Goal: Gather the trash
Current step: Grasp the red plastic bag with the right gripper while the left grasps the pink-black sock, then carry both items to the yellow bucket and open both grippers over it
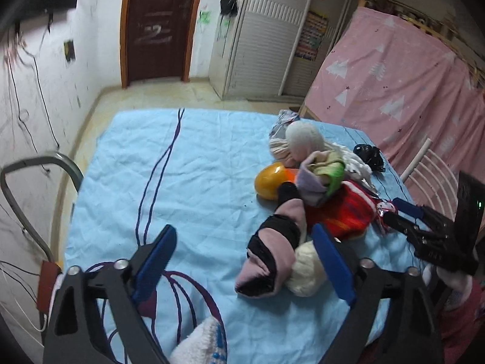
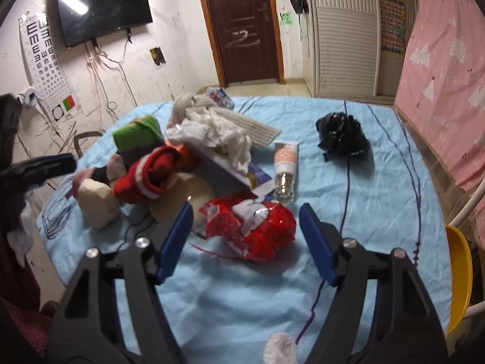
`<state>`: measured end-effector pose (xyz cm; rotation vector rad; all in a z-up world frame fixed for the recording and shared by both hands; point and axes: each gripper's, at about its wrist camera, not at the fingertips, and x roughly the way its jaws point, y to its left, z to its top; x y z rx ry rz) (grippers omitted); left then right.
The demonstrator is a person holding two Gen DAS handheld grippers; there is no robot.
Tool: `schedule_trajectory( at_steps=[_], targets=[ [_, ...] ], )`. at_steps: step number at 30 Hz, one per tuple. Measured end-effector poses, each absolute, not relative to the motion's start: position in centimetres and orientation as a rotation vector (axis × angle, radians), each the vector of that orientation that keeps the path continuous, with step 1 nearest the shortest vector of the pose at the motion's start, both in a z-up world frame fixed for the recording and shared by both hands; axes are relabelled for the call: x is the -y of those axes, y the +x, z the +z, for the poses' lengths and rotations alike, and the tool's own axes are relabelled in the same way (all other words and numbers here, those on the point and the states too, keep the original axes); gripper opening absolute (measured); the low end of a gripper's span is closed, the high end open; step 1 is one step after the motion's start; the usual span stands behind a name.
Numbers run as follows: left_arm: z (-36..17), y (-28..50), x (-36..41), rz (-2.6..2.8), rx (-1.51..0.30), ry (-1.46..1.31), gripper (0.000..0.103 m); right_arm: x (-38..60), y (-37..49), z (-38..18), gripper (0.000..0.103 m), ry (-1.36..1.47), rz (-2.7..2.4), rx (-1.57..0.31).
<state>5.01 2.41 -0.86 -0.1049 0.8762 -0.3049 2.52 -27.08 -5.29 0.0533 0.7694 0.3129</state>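
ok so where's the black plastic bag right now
In the right wrist view the black plastic bag lies alone on the blue tablecloth, right of the clutter pile, beyond the small bottle and near the pink curtain.

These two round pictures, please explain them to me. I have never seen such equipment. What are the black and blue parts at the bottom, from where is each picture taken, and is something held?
There is no robot. A person holds one two-finger gripper in each hand, with a wide-angle camera on each looking forward along the fingers.

One picture is from the left gripper, the other from the right gripper. The blue pads are their fingertips. Both are open and hold nothing.

Below is a table with a light blue cloth. On it lie a crumpled red wrapper between the right gripper's fingers, a small glass bottle, a black plastic bag, white tissue and rolled socks.
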Motion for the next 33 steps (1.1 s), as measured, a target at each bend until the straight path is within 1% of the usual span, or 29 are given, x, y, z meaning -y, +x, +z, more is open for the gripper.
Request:
schedule_trajectory(
  at_steps=[1, 3, 8, 9, 11, 12, 13, 14, 18, 19, 23, 28, 33],
  targets=[
    [-1.2, 5.6, -2.3, -0.317, -0.895, -0.109, 0.074, 27.0, 2.6, -5.4, 0.058, 0.048, 0.315, -0.775],
    [-1.8, 6.4, -1.9, -0.345, -0.924, -0.115, 0.072, 26.8, 2.7, -5.6, 0.053, 0.038, 0.318, -0.782],
    [-3.0, 7.8, 0.8, -0.434, -0.975, -0.068, 0.072, 26.4, 2.7, -5.5, 0.048, 0.013, 0.316, -0.786],
    [-3.3, 8.1, 1.1, -0.439, -0.986, -0.065, 0.072, 26.4, 2.6, -5.5, 0.045, 0.012, 0.314, -0.781],
    [-3.6, 8.5, 1.6, -0.457, -1.003, -0.075, 0.064, 26.8, 2.6, -5.5, 0.041, 0.031, 0.314, -0.775],
    [-3.7, 8.6, 1.8, -0.474, -1.011, -0.087, 0.057, 27.1, 2.6, -5.5, 0.04, 0.049, 0.319, -0.772],
    [-3.7, 8.7, 1.8, -0.477, -1.013, -0.093, 0.054, 27.5, 2.5, -5.5, 0.038, 0.068, 0.324, -0.768],
    [-3.8, 8.7, 1.9, -0.478, -1.013, -0.097, 0.047, 27.7, 2.5, -5.5, 0.038, 0.079, 0.329, -0.764],
    [-3.9, 8.7, 1.4, -0.459, -1.029, -0.108, 0.032, 28.2, 2.5, -5.3, 0.037, 0.119, 0.35, -0.75],
    [-4.0, 8.7, 1.3, -0.453, -1.028, -0.109, 0.03, 28.4, 2.4, -5.2, 0.037, 0.129, 0.357, -0.747],
    [-3.5, 8.1, 0.7, -0.413, -1.014, -0.076, 0.026, 29.3, 2.2, -4.9, 0.037, 0.172, 0.375, -0.731],
    [-1.7, 7.5, -0.7, -0.351, -0.98, -0.073, 0.026, 31.1, 1.8, -4.4, 0.037, 0.22, 0.377, -0.698],
    [1.2, 6.5, -1.5, -0.299, -0.908, -0.072, 0.026, 32.4, 1.5, -3.7, 0.037, 0.234, 0.365, -0.664]
  ],
)
